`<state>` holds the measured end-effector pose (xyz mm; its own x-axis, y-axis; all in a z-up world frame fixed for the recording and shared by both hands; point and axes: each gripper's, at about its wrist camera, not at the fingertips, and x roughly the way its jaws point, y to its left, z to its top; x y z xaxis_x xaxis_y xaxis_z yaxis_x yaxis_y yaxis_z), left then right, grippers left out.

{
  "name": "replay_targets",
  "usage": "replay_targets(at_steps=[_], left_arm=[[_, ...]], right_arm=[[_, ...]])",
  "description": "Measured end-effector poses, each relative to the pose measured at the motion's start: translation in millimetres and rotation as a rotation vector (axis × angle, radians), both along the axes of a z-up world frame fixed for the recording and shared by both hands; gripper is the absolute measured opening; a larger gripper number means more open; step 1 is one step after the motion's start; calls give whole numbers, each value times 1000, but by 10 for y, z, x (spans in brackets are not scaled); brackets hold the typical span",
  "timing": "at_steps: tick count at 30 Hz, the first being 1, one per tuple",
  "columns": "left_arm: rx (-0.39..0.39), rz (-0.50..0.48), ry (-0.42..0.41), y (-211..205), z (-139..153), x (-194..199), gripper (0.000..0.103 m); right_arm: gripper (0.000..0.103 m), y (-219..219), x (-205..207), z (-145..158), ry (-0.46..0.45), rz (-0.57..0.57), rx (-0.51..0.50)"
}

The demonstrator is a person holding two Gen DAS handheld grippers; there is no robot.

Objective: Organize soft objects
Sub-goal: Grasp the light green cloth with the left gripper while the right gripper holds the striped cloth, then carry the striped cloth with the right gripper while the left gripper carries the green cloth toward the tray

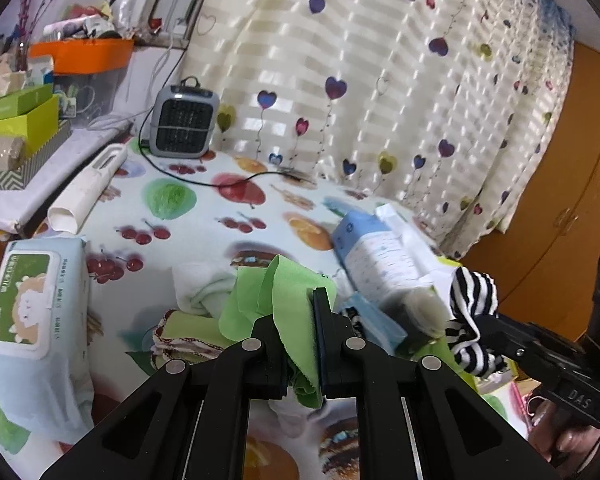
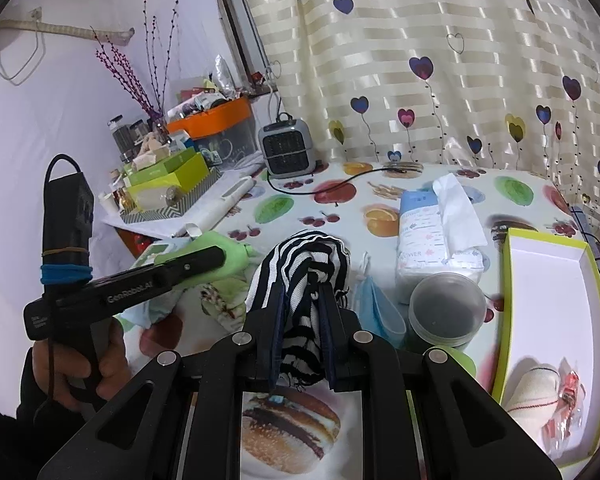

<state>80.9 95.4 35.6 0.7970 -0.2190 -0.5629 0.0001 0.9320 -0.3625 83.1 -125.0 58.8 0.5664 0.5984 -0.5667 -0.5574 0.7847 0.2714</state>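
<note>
You have both pickups made: left gripper (image 1: 296,320) pinches the green cloth (image 1: 288,292), right gripper (image 2: 302,304) pinches the striped sock (image 2: 304,264). Next, likely carry them over the open green-rimmed box (image 2: 512,292).

Matt green cloth (image 1: 288,304), striped knit fabric (image 2: 300,280), glossy printed tablecloth (image 1: 204,220).

Tissue pack (image 2: 436,240) lies between heater (image 2: 287,150) and box (image 2: 548,312).

Left tongs (image 1: 296,344) clamp a light green cloth (image 1: 288,292); right tongs (image 2: 302,336) (beside them) pinch a black-and-white striped fabric (image 2: 300,264).
</note>
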Motion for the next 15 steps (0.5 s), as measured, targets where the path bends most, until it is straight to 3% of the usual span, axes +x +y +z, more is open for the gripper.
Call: replay_targets(at_steps=[15], left_arm=[[25, -92, -61, -359, 222, -330, 10]], right_arm=[[17, -168, -249, 170, -36, -29, 12]])
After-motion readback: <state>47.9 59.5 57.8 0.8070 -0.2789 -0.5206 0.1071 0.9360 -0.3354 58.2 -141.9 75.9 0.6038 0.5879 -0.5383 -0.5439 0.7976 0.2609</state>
